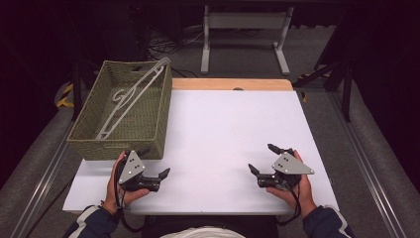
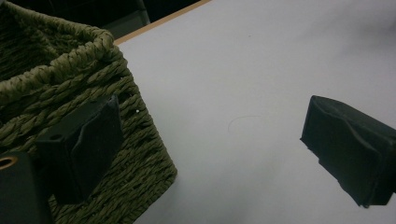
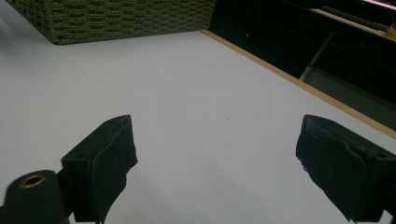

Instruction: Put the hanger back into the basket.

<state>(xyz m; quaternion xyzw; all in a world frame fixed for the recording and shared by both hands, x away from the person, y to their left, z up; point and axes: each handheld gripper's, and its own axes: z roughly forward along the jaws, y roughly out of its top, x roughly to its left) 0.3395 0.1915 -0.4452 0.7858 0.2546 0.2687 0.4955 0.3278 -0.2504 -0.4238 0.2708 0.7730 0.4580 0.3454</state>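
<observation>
High view: showed a white table (image 1: 223, 139) with a woven green basket (image 1: 148, 134) at its far-left corner, and a pale clothes hanger (image 1: 130, 99) lying slantwise inside, its upper end propped on the basket's far rim. Held at the near-left, close against the basket's near wall, the left gripper (image 1: 154, 163), gripped by the left hand (image 1: 116, 186), jaws spread and clasping nothing. Held at the near-right, well apart from the basket, the right gripper (image 1: 263, 159) in the right hand (image 1: 297, 191), jaws likewise parted, empty between. Hung a little above the white surface, or possibly rested on it; hard to settle from above. Dark sleeves with pale stripes at the bottom edge.

Left gripper view: looked along two black pads, one fingertip (image 2: 95, 140) seen against the plaited wall of the basket (image 2: 140, 154), perhaps touching it, the other fingertip (image 2: 348, 144) over bare table (image 2: 243, 93). Wide gap between, nothing caught there.

Right gripper view: showed both black pads (image 3: 109, 154) spread wide over plain white table (image 3: 210, 116), with the basket (image 3: 116, 18) far off at the upper left and a wooden table edge (image 3: 289, 77) running along the right. Released, holding nothing.
</observation>
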